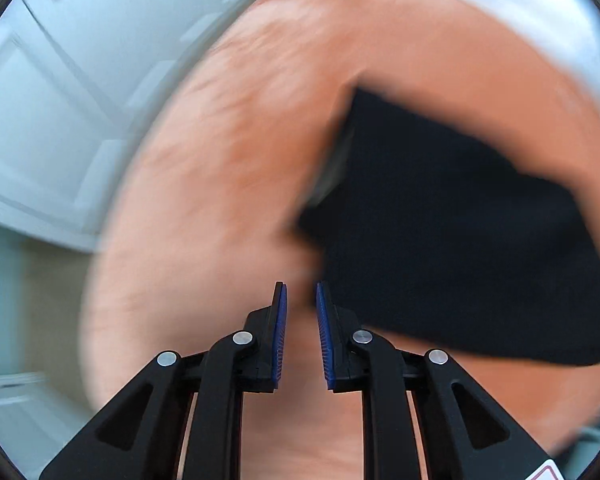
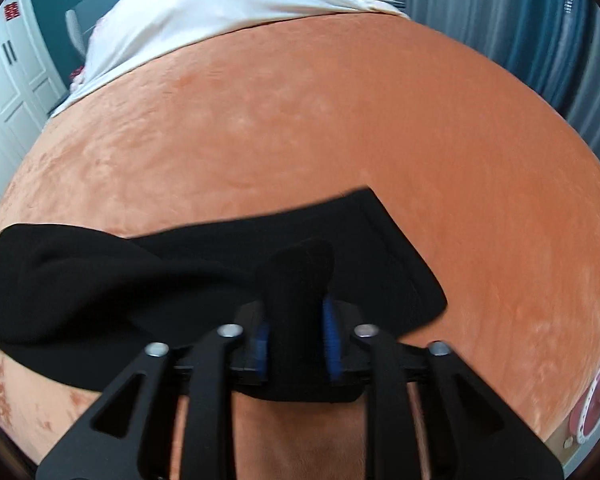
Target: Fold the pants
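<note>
A home bedroom is being shown: a bed (image 2: 340,128) under an orange plush cover is lying ahead of the hand-held gripper, white bedding (image 2: 204,12) beyond it, panelled wardrobe doors (image 2: 8,92) left, blue curtains (image 2: 500,24) right.

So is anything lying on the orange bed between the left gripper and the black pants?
Nothing visible: only bare orange plush bedspread separates the left gripper from the edge of the black fabric pants just beside it.

**Cloth, plastic and metal**

The pants (image 2: 204,264) are matt black cloth, soft and fuzzy. The bed (image 2: 340,128) wears napped orange velour with a faint sheen. The right gripper (image 2: 296,332) is matt black plastic with ribbed blue pads (image 2: 332,340) and shiny metal pins.
</note>
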